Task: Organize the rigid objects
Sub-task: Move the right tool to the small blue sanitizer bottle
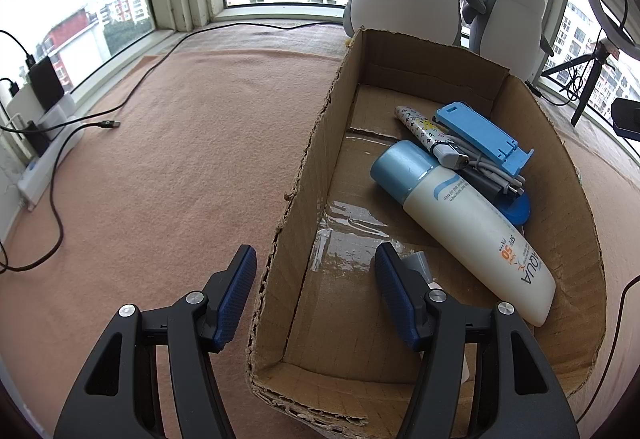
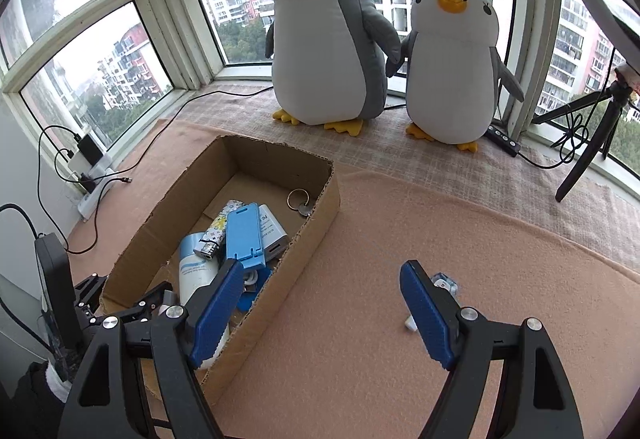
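Plastic, small and light, the clip [image 2: 442,285] beside your spread right gripper [image 2: 316,303] can skid; pinch its rigid midsection squarely.

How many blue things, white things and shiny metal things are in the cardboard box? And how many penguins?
Blue: 2, the phone stand and a round blue piece under the pile.
White: 2, the sunscreen bottle with its blue cap, and the power bank.
Metal: 1, the key ring.
Penguins: 2, a big one and a small one, outside the box.
Total: 7
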`<state>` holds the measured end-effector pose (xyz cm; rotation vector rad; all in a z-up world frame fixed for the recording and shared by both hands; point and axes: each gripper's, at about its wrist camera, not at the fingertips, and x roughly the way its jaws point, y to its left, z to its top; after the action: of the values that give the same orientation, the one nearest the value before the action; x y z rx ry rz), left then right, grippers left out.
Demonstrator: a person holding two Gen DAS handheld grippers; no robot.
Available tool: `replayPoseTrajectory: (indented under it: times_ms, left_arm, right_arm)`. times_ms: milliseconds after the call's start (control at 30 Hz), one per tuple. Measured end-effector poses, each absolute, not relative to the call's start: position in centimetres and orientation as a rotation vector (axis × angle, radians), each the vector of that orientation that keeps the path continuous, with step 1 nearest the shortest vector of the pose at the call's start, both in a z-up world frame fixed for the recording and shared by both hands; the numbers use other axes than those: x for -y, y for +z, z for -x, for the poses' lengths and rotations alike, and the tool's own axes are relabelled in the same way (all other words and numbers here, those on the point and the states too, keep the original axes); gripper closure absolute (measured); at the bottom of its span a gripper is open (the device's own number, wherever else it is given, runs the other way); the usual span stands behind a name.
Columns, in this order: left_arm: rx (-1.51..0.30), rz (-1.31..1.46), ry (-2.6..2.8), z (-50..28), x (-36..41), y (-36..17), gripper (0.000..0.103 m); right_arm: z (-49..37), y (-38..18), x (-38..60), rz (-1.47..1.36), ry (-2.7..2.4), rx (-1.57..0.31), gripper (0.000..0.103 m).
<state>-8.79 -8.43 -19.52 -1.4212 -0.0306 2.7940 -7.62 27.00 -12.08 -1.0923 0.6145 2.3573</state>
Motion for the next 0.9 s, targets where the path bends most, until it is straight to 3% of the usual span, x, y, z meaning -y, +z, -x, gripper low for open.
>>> replayPoseTrajectory:
  times_ms: [233,467,767,900]
  left_arm:
    - [0.030,1.421,2.794,8.8,8.4,-19.5,0.041]
    - [0.027,1.421,2.794,8.8,8.3,-19.5,0.041]
    - [0.025,1.420,2.794,8.9,8.3,-19.5,0.041]
    - [0.025,1.420,2.794,8.9,8.3,-19.6,0.040]
  right_arm:
    - [3.7,-14.1,-27.4,1.151,2.279,-0.547,0.026]
    - [1.8,-16.5,-28.8,1.190,2.200,-0.670,0.027]
    - [2.0,-18.8,-32.2,1.137,2.059,-0.914,0.047]
    - [3.0,-19.2,-33.0,1.158,2.037,-0.914,0.052]
